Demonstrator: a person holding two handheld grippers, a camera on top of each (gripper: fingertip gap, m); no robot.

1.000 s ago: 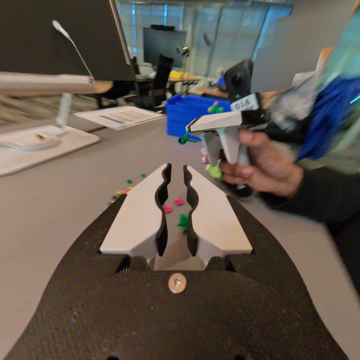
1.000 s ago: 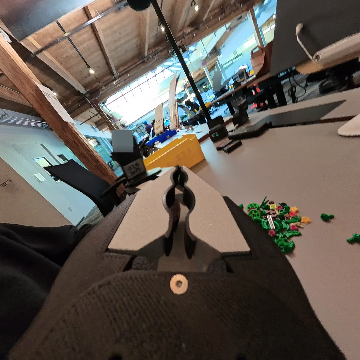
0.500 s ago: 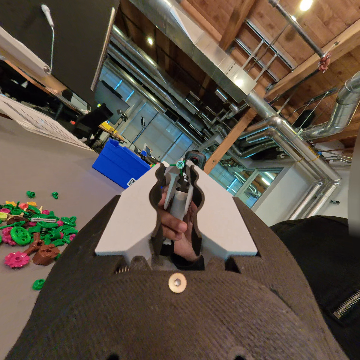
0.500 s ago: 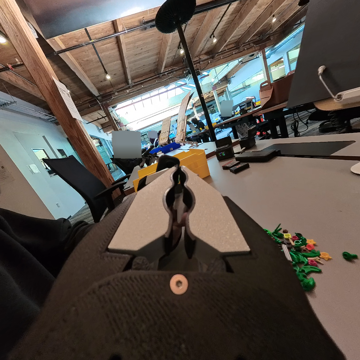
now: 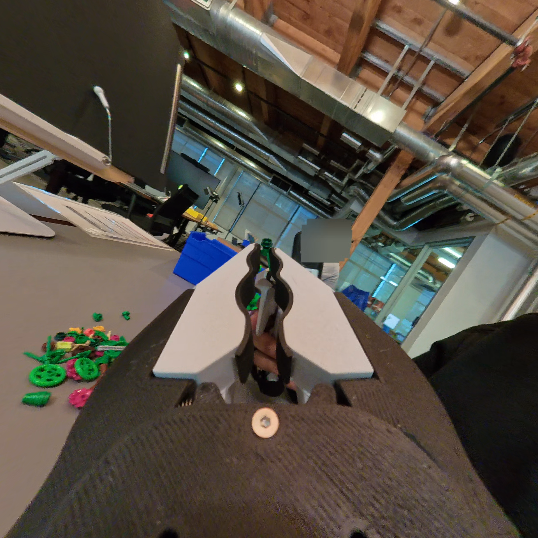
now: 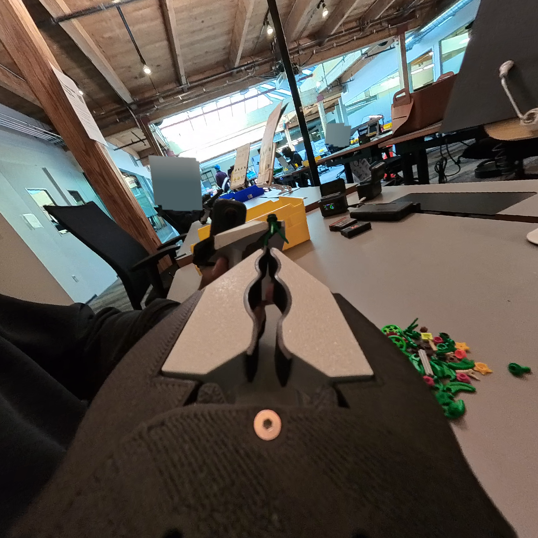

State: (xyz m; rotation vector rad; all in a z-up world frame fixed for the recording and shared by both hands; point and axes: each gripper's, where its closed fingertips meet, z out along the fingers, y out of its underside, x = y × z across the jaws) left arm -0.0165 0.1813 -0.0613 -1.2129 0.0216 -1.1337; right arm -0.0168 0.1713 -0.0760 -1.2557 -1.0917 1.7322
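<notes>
A thin dark green plastic stem (image 5: 265, 243) with side leaves is pinched at the tips of my left gripper (image 5: 265, 252), whose jaws are nearly closed on it. In the right wrist view the same stem (image 6: 272, 226) runs from the left gripper (image 6: 276, 230) down to my right gripper (image 6: 268, 254), which is shut on its lower end. The two grippers meet tip to tip above the grey table (image 6: 407, 276). The right gripper's grey fingers (image 5: 263, 302) and a hand show through the left gripper's gap. A pile of small green, pink and yellow pieces (image 5: 75, 358) lies on the table and also shows in the right wrist view (image 6: 433, 358).
A blue bin (image 5: 201, 259) and a yellow bin (image 6: 294, 224) stand at the table's far ends. Papers (image 5: 110, 227), a white monitor base (image 5: 17, 221) and black devices (image 6: 381, 209) lie farther back. A black chair (image 6: 102, 238) stands beside the table. My two grippers' fingertips are within a few centimetres of each other.
My left gripper rose from over the table, turned to face the right gripper, and closed its open fingers on the green stem the right gripper holds. The right gripper lifted slightly.
</notes>
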